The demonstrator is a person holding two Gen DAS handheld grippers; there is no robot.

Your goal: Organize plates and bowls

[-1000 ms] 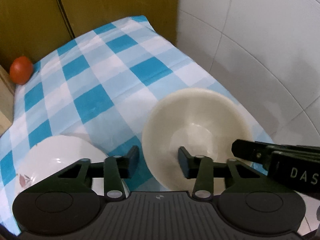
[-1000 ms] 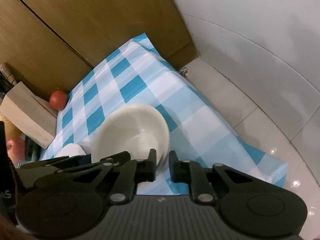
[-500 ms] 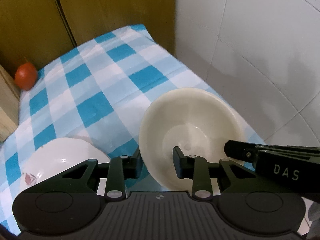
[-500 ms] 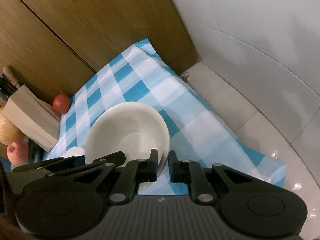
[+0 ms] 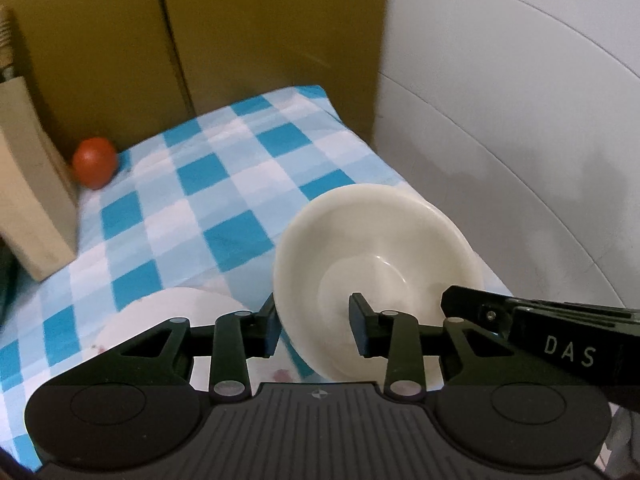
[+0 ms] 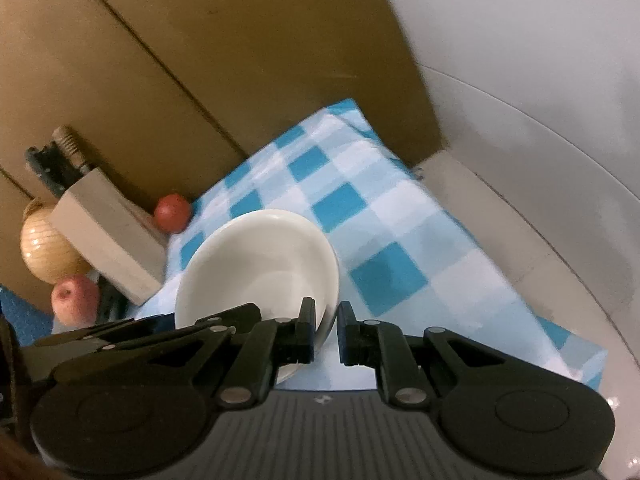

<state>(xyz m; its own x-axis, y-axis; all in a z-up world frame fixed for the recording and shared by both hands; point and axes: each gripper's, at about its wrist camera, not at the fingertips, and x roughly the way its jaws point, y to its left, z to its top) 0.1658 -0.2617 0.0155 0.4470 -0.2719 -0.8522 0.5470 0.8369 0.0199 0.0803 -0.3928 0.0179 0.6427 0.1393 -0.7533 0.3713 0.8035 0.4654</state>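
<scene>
Wood-panelled wall (image 5: 260,40) behind, pale tile to the right, blue-and-white checked cloth (image 5: 224,184) over the counter. Cream bowl (image 5: 376,268) raised and tilted above the cloth, gripped from both sides. Left gripper (image 5: 312,326) straddling the near-left rim, one finger outside, one inside, jaws fairly wide; actual contact with the rim impossible to confirm. Right gripper (image 6: 325,330) nearly closed, jaws pinching the bowl (image 6: 260,264) at its right rim. White plate (image 5: 172,316) with a faint floral mark lying on the cloth just left of and below the left jaws. Tomato (image 5: 95,168) and wooden knife block (image 6: 108,248) well beyond the jaws at the far left; onion (image 6: 48,248) and apple (image 6: 74,298) further left of the right jaws. Likely risks: thin, glossy rim sliding out of the narrow pinch while tilted; bowl dropping onto the plate and chipping; uneven pull between the two grippers twisting the bowl loose; drifting right, past the cloth edge.
</scene>
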